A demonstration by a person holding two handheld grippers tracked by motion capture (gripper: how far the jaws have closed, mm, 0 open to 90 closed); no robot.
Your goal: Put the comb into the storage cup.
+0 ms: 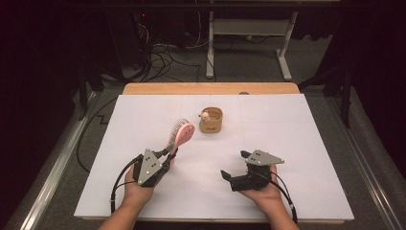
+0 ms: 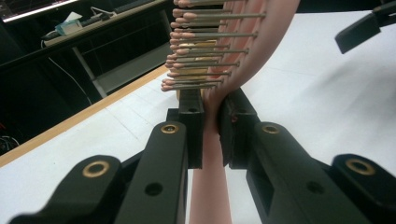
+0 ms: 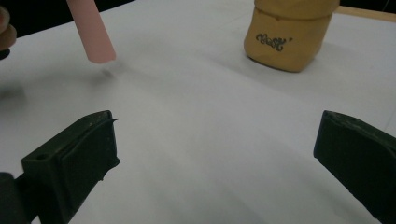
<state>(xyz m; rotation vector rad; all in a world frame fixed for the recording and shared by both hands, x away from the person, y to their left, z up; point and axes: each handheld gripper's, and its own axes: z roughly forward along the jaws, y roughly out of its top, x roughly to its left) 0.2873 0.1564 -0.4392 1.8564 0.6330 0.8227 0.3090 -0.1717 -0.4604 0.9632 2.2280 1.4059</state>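
Left gripper [image 1: 168, 155]: clamped on the handle of the pink plastic hairbrush with a row of thin pink-tipped bristles [image 1: 180, 134]; in the left gripper view its 2 black jaws press the handle from both sides, just below the brush head [image 2: 219, 51].
Hairbrush position: held off the white sheet covering the table [image 1: 297, 143], tilted so the head rises up and away from the left hand [image 1: 136, 189] (bristles turned to the left in the high view); the handle's free end [image 3: 93, 35] hangs just above the sheet in the right gripper view.
Right gripper [image 1: 235, 166]: jaws spread wide with nothing between them, only bare sheet; it sits low over the table in the right hand [image 1: 261, 191], well apart from the brush.
Tan fabric pouch with dark lettering [image 1: 211, 120]: stands upright on the sheet beyond both grippers, near the brush head but not touching it; ahead and to the right in the right gripper view [image 3: 287, 35].
Wooden table edge [image 1: 210, 88]: shows beyond the sheet's far side.
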